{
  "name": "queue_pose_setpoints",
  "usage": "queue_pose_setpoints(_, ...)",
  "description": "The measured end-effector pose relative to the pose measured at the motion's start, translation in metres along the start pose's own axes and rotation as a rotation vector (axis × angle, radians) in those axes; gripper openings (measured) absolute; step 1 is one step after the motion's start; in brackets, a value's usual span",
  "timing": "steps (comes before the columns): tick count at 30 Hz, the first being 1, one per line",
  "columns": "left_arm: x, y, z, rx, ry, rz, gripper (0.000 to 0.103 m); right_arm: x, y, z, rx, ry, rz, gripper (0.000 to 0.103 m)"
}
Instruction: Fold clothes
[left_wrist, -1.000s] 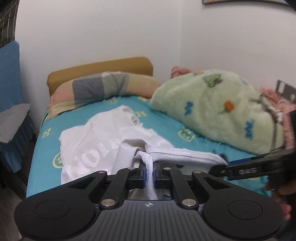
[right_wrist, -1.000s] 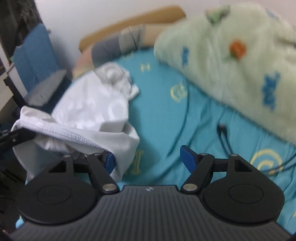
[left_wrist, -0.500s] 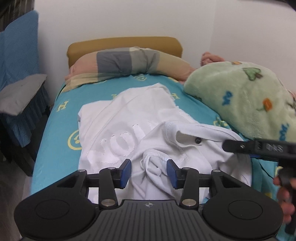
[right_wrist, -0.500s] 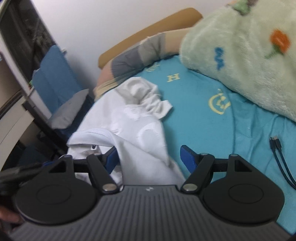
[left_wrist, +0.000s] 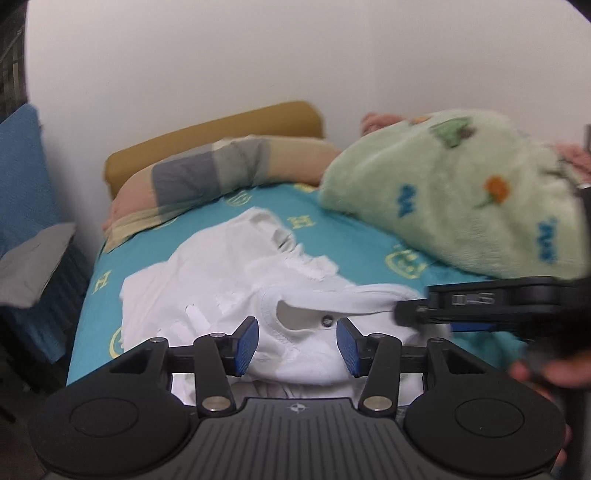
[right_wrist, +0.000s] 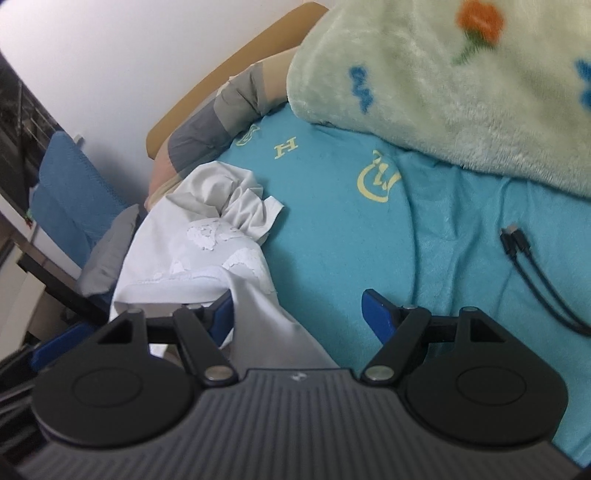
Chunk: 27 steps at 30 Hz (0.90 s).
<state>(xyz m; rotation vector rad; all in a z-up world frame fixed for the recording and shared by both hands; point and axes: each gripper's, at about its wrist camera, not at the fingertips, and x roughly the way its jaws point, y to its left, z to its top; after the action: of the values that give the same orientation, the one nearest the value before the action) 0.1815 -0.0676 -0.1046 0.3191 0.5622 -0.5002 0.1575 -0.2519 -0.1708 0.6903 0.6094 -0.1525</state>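
A white T-shirt (left_wrist: 236, 280) with a cracked white print lies crumpled on the teal bed sheet (left_wrist: 373, 243). My left gripper (left_wrist: 297, 345) is open just above the shirt's collar, with nothing held between its blue pads. In the left wrist view the right gripper (left_wrist: 417, 315) reaches in from the right, touching the collar's edge. In the right wrist view my right gripper (right_wrist: 297, 310) is open; the white T-shirt (right_wrist: 207, 251) drapes over its left finger, and the right finger hangs over bare sheet.
A green fleece blanket (left_wrist: 461, 192) is piled on the bed's right side. A patchwork pillow (left_wrist: 221, 170) lies against the tan headboard (left_wrist: 207, 136). A black cable (right_wrist: 524, 258) rests on the sheet. A blue chair (left_wrist: 22, 206) stands left of the bed.
My left gripper let go of the shirt's collar and opened wide. The collar dropped onto the bed. The right gripper stayed open and shifted along the shirt's right edge.
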Motion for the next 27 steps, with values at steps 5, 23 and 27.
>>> queue_pose_setpoints(5, 0.036, 0.014, -0.001, -0.136, -0.005, 0.063, 0.048, -0.004, 0.006, -0.001, -0.045, -0.029, 0.001, 0.075)
queue_pose_setpoints(23, -0.100, 0.040, 0.034, -0.239, -0.038, -0.232, 0.003, -0.058, 0.025, 0.003, -0.196, -0.241, 0.076, 0.075)
queue_pose_setpoints(27, -0.100, 0.047, 0.028, -0.271, -0.010, -0.239, 0.003, -0.086, 0.045, -0.011, -0.308, -0.276, 0.105, 0.076)
